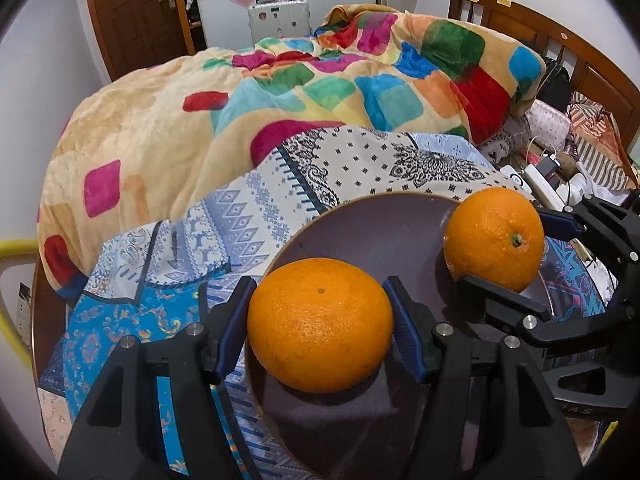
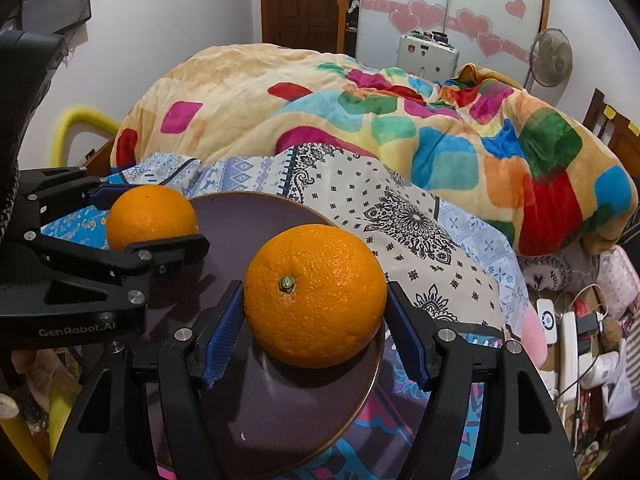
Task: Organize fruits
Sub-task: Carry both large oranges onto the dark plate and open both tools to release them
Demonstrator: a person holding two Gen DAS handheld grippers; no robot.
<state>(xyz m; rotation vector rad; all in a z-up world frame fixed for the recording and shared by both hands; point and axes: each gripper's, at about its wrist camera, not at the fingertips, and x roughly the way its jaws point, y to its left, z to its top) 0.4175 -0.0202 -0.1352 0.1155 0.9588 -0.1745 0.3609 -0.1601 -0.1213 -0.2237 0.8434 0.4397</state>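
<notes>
A dark purple plate (image 1: 372, 232) lies on patterned cloth on a bed; it also shows in the right wrist view (image 2: 256, 220). My left gripper (image 1: 320, 312) is shut on an orange (image 1: 320, 324) that sits over the plate's near left rim. My right gripper (image 2: 316, 312) is shut on a second orange (image 2: 316, 296), stem end facing the camera, over the plate's right part. In the left wrist view the second orange (image 1: 494, 236) and right gripper (image 1: 520, 256) are at the right. In the right wrist view the first orange (image 2: 152, 216) and left gripper (image 2: 148, 220) are at the left.
A colourful blanket (image 1: 320, 80) is heaped behind the plate. Patterned blue and white cloths (image 1: 224, 216) cover the bed surface. Chargers, cables and clutter (image 2: 572, 328) lie at the right by the wooden headboard (image 1: 560, 40). A yellow tube (image 2: 76, 124) is at the left.
</notes>
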